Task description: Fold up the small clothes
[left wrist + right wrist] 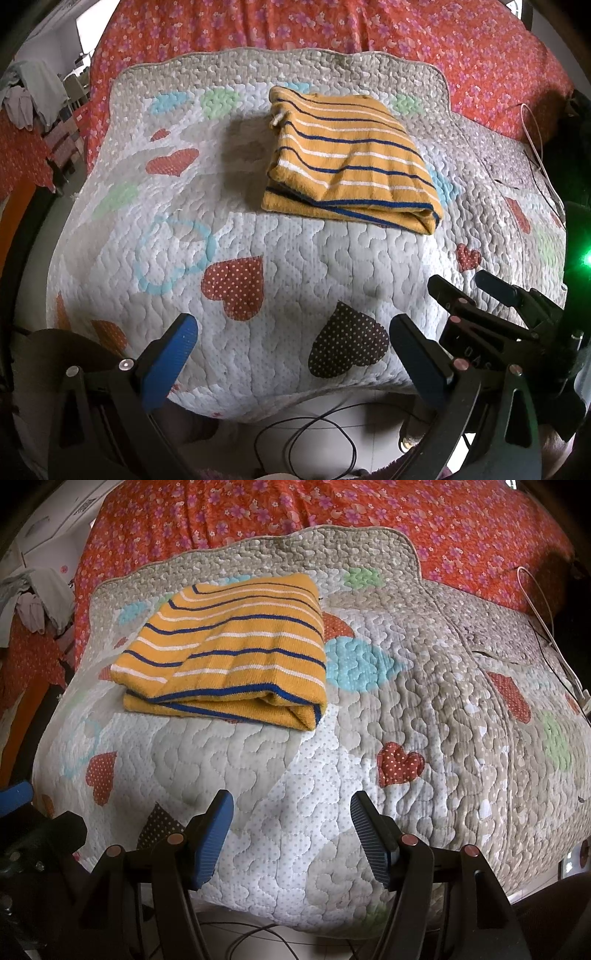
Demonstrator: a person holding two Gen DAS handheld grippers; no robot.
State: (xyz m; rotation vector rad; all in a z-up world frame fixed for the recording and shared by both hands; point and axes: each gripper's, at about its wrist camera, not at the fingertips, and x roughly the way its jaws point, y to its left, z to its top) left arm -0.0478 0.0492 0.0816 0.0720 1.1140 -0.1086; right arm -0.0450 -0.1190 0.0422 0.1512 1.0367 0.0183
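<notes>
A yellow knitted garment with blue and white stripes lies folded into a thick rectangle on the quilted mat. The right wrist view has the garment at upper left. My left gripper hovers open over the mat's near edge, well short of the garment, nothing between its blue pads. My right gripper is open too, empty, over the near part of the mat, to the right of the garment. The right gripper also shows at lower right in the left wrist view.
The mat with heart patches covers a bed with an orange flowered sheet. A white cable lies at the right edge. Black cord loops on the floor below the bed. Clothes pile up at far left.
</notes>
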